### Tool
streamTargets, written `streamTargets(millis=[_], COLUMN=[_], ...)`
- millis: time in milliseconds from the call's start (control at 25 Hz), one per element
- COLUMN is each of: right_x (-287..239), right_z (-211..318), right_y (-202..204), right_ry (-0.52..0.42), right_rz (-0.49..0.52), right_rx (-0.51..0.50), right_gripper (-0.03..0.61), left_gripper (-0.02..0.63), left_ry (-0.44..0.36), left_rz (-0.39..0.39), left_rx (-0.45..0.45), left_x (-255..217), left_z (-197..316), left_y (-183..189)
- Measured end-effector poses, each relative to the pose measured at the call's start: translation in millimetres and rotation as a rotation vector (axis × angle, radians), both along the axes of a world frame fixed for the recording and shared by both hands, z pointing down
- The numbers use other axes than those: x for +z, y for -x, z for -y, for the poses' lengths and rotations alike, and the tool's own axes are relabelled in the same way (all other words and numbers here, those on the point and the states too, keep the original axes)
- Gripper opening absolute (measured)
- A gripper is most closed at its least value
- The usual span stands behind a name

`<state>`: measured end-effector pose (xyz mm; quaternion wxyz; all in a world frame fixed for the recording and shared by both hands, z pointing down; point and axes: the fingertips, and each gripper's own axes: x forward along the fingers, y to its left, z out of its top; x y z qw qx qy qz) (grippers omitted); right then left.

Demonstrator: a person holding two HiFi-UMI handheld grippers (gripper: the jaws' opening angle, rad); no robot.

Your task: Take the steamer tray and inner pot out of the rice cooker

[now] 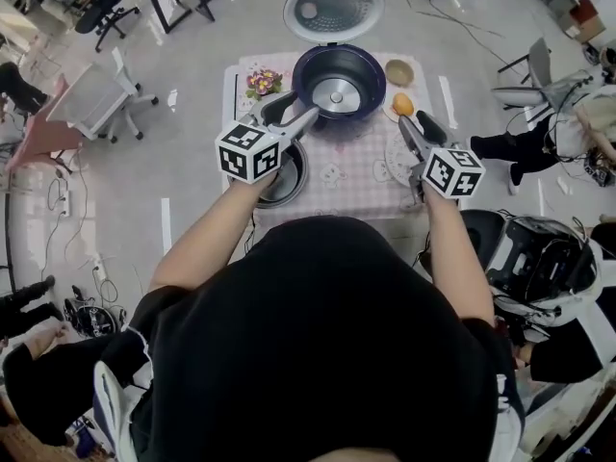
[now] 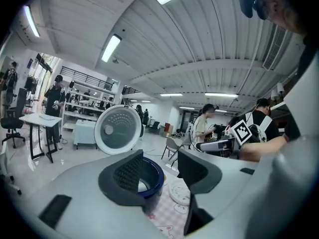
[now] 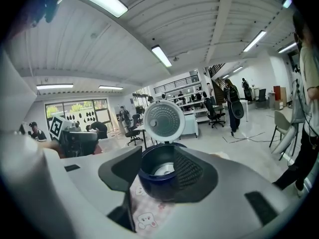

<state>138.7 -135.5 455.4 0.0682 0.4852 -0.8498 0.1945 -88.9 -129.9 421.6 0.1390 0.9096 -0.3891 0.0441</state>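
Note:
The dark blue rice cooker [image 1: 338, 82] stands at the far middle of the table with its round lid [image 1: 333, 8] tipped up; a bare metal plate shows in its bottom. A dark inner pot [image 1: 290, 175] sits on the table's near left, partly hidden under my left gripper [image 1: 294, 112]. A white perforated steamer tray [image 1: 396, 162] lies at the right, beside my right gripper [image 1: 416, 123]. Both grippers hover above the table pointing at the cooker [image 2: 151, 176] [image 3: 160, 172]. The left gripper [image 2: 159, 176] and right gripper [image 3: 154, 176] are open with nothing between the jaws.
The table carries a pink checked cloth [image 1: 351, 186], a small flower bunch [image 1: 262, 82], a bowl [image 1: 399, 71] and an orange [image 1: 402, 104]. Office chairs [image 1: 101, 99] [image 1: 527, 77] stand on the floor either side. A black and white machine [image 1: 539, 258] sits at the right.

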Motion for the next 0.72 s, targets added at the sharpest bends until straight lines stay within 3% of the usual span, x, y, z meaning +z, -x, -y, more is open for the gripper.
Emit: streamTargets(millis=[720], right_x=[-14.4], right_z=[-1.1], right_y=[-25.0], right_ry=[-0.039], right_rz=[-0.023], right_rx=[0.050], right_gripper=[0.207], left_gripper=[0.238], left_ry=[0.025], left_rz=[0.018], left_rx=[0.011], left_x=[2.9], left_z=[-7.5], left_y=[-15.2])
